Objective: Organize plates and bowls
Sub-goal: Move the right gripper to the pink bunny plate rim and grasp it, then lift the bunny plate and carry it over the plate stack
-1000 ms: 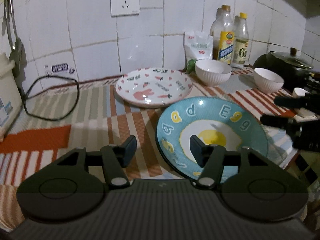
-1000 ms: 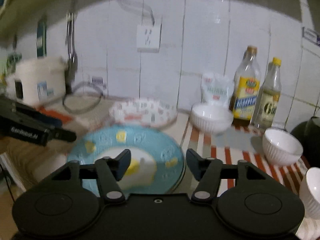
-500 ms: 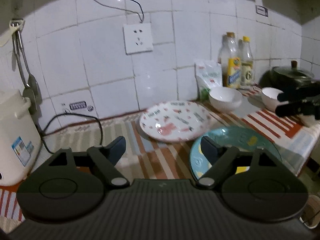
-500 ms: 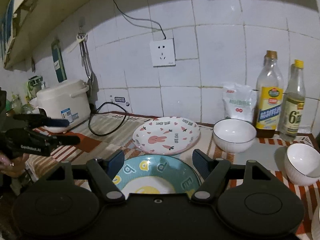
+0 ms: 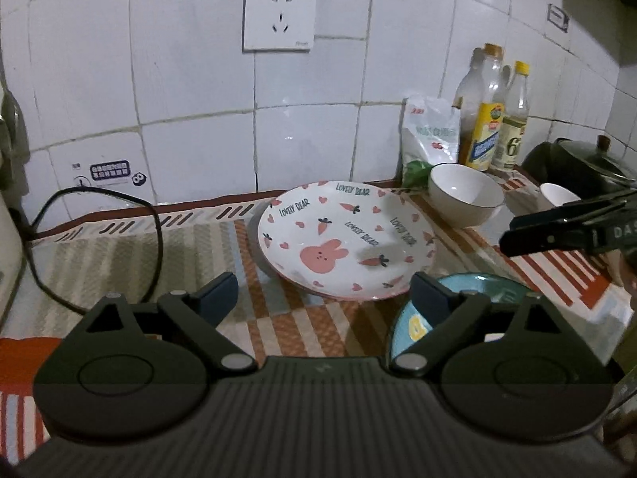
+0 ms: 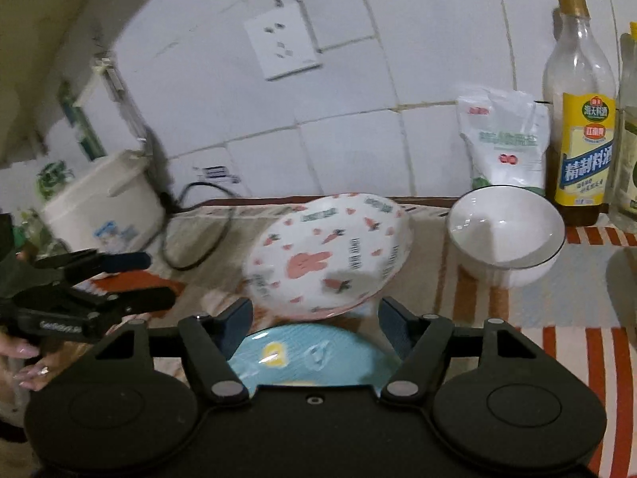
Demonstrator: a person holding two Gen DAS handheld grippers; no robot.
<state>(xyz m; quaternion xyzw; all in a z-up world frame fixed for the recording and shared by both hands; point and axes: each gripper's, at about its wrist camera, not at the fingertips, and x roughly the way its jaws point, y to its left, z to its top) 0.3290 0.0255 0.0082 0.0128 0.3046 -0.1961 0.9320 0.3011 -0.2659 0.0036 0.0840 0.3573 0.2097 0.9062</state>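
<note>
Task barely started: nothing stacked yet. Pink bunny plate sat mid desk, blue egg plate just in front of it, white bowl to its right by the bottles; 2nd bowl further right, part hidden. Left gripper & right gripper: jaws wide open, empty. Vs 0.5 s ago: both cams closer to the plates, right view tilted w/ motion blur; blue plate less in view, looked unmoved.

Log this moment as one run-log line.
left gripper: open, empty | right gripper: open, empty | pink rabbit plate: on mat | blue egg plate: nearest, ungrasped | white bowl: beside bottles
</note>
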